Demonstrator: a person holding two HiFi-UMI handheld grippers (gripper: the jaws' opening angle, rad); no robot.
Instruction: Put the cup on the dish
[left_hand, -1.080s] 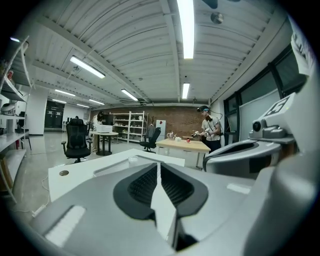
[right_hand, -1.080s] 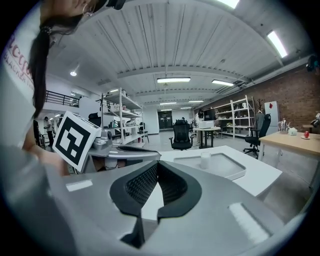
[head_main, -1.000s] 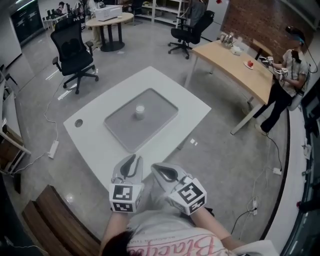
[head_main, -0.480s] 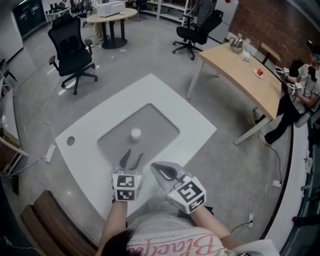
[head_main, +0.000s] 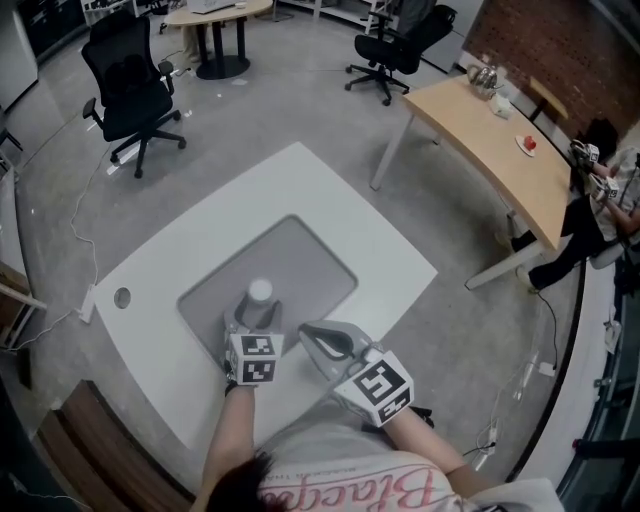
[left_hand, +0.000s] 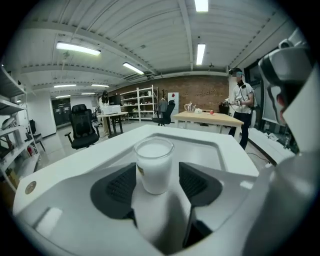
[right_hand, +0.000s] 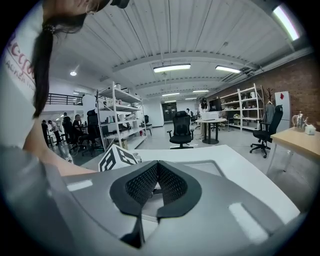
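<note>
White table (head_main: 335, 195) on concrete floor (head_main: 270, 105) bears grey dish (head_main: 312, 262); left gripper (head_main: 256, 317) jaws apart around cup (head_main: 259, 292), right gripper (head_main: 310, 333) jaws together

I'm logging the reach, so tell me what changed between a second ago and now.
The left tongs moved forward over the table to the cup, and their jaws now stand apart on either side of it, not yet closed. The cup stayed upright on the grey tray; the right tongs stayed shut near the body.

Pink script on shirt (head_main: 340, 487), not legible
</note>
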